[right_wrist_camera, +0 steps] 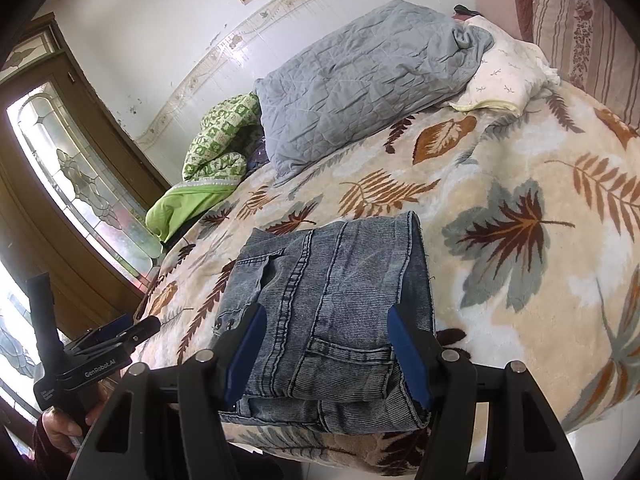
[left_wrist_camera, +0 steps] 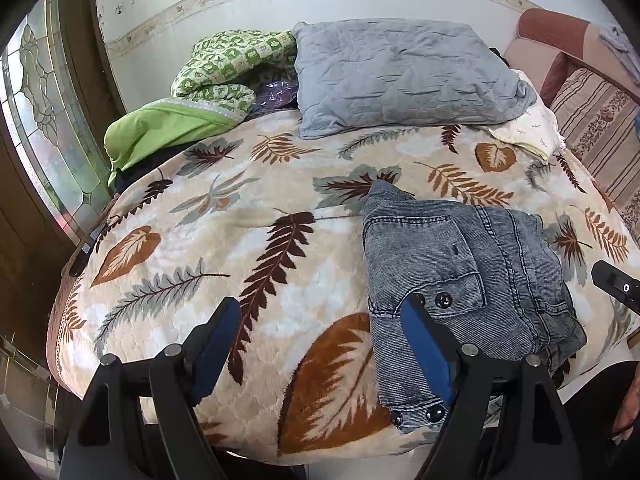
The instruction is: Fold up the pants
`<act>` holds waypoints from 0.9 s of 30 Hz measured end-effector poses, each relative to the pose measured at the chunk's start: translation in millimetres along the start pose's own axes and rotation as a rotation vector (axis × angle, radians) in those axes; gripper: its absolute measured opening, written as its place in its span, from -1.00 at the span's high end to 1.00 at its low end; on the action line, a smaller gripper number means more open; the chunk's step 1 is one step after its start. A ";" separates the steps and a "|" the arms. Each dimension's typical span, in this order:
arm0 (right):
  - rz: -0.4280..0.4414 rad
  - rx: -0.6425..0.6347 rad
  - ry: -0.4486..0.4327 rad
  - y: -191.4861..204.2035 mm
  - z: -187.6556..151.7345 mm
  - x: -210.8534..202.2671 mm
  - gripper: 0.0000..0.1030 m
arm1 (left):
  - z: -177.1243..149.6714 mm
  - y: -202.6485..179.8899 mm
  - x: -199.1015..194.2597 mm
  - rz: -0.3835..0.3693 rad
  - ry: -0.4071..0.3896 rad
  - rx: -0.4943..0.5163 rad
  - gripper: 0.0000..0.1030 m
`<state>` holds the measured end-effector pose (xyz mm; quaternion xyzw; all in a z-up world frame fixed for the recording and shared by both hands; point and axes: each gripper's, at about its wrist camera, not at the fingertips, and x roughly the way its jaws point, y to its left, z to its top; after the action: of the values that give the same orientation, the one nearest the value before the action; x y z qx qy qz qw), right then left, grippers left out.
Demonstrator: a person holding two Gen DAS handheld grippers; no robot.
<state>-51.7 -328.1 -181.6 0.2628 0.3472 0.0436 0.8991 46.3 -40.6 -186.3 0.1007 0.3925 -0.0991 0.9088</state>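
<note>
Left wrist view: one left gripper (left_wrist_camera: pixel 320 314), its two blue-padded jaws apart and empty above the plush leaf-print blanket (left_wrist_camera: pixel 200 240); one folded pair of pants (left_wrist_camera: pixel 460 272), ribbed grey-blue denim with dark round buttons, lies to its right. Right wrist view: one right gripper (right_wrist_camera: pixel 322 322), jaws apart, straddles the rectangular folded pants (right_wrist_camera: pixel 332 292) without pressing them; one quilted grey pillow (right_wrist_camera: pixel 360 80) lies behind.
</note>
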 end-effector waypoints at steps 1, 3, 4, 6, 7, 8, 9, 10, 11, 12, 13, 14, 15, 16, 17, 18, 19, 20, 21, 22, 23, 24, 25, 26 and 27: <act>-0.001 0.000 0.002 0.1 -0.3 0.4 -0.29 | -0.1 0.1 0.5 0.001 0.001 -0.001 -0.60; -0.002 -0.002 0.004 0.5 -0.6 1.2 -0.29 | -0.3 0.4 1.3 0.001 0.003 -0.002 -0.60; -0.001 -0.002 0.006 0.5 -0.7 1.8 -0.29 | -0.4 0.5 1.7 0.001 0.004 -0.002 -0.60; -0.002 -0.003 0.009 1.2 -0.9 3.0 -0.29 | -0.4 0.7 2.5 0.001 0.005 -0.003 -0.60; -0.003 -0.003 0.010 1.3 -1.3 3.6 -0.29 | -0.6 0.7 3.1 0.002 0.007 -0.002 -0.60; -0.002 -0.004 0.012 1.2 -0.1 4.1 -0.29 | -0.6 0.9 3.7 0.002 0.008 -0.002 -0.60; -0.003 -0.004 0.013 1.4 -0.4 4.6 -0.29 | -1.1 0.8 4.3 0.003 0.010 -0.002 -0.60; -0.003 -0.004 0.014 1.6 -0.6 5.0 -0.29 | -1.3 0.9 5.0 0.003 0.012 -0.002 -0.60; -0.004 -0.005 0.016 1.8 -0.7 5.5 -0.29 | -1.5 0.7 5.6 0.004 0.014 -0.003 -0.60; -0.005 -0.005 0.017 1.8 -0.8 5.8 -0.29 | -1.8 0.8 6.0 0.004 0.015 -0.002 -0.60; -0.005 -0.006 0.018 2.2 -1.2 6.3 -0.29 | -1.9 0.9 6.6 0.004 0.016 -0.003 -0.60; -0.005 -0.007 0.019 2.1 -0.9 6.2 -0.29 | -2.1 1.1 7.2 0.005 0.017 -0.004 -0.60; -0.005 -0.008 0.020 2.3 -0.8 6.4 -0.29 | -2.3 1.4 7.8 0.006 0.019 -0.005 -0.60; -0.005 -0.008 0.021 2.6 -1.1 6.9 -0.29 | -2.5 1.8 8.6 0.007 0.021 -0.005 -0.60; -0.005 -0.008 0.023 2.7 -1.3 7.4 -0.29 | -2.8 2.1 9.3 0.006 0.022 -0.006 -0.60; -0.005 -0.008 0.024 2.7 -0.9 7.9 -0.29 | -3.1 2.0 9.7 0.007 0.024 -0.007 -0.60; -0.006 -0.010 0.025 3.1 -1.2 8.3 -0.29 | -3.5 2.1 10.2 0.008 0.026 -0.007 -0.60; -0.006 -0.011 0.026 3.2 -1.0 8.6 -0.29 | -3.7 2.1 10.7 0.008 0.027 -0.007 -0.60; -0.006 -0.011 0.027 3.1 -0.9 8.7 -0.29 | -3.9 2.1 11.1 0.010 0.026 -0.006 -0.60; -0.006 -0.012 0.028 3.3 -1.0 9.1 -0.29 | -3.9 2.1 11.4 0.010 0.027 -0.006 -0.60; -0.007 -0.012 0.030 3.6 -1.1 9.6 -0.29 | -4.0 2.0 11.7 0.011 0.028 -0.007 -0.60; -0.008 -0.013 0.031 3.7 -1.0 9.8 -0.29 | -4.1 2.2 12.1 0.012 0.028 -0.007 -0.60; -0.009 -0.014 0.032 3.9 -1.1 10.3 -0.29 | -4.2 2.2 12.3 0.011 0.028 -0.007 -0.60; -0.009 -0.015 0.032 4.3 -1.3 10.6 -0.29 | -4.2 2.3 12.3 0.011 0.029 -0.007 -0.60; -0.008 -0.015 0.032 4.3 -1.5 10.7 -0.29 | -4.4 2.4 12.8 0.011 0.030 -0.007 -0.60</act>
<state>-44.1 -320.9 -186.8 0.2540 0.3622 0.0466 0.8956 52.4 -38.4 -198.3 0.1010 0.4061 -0.0912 0.9036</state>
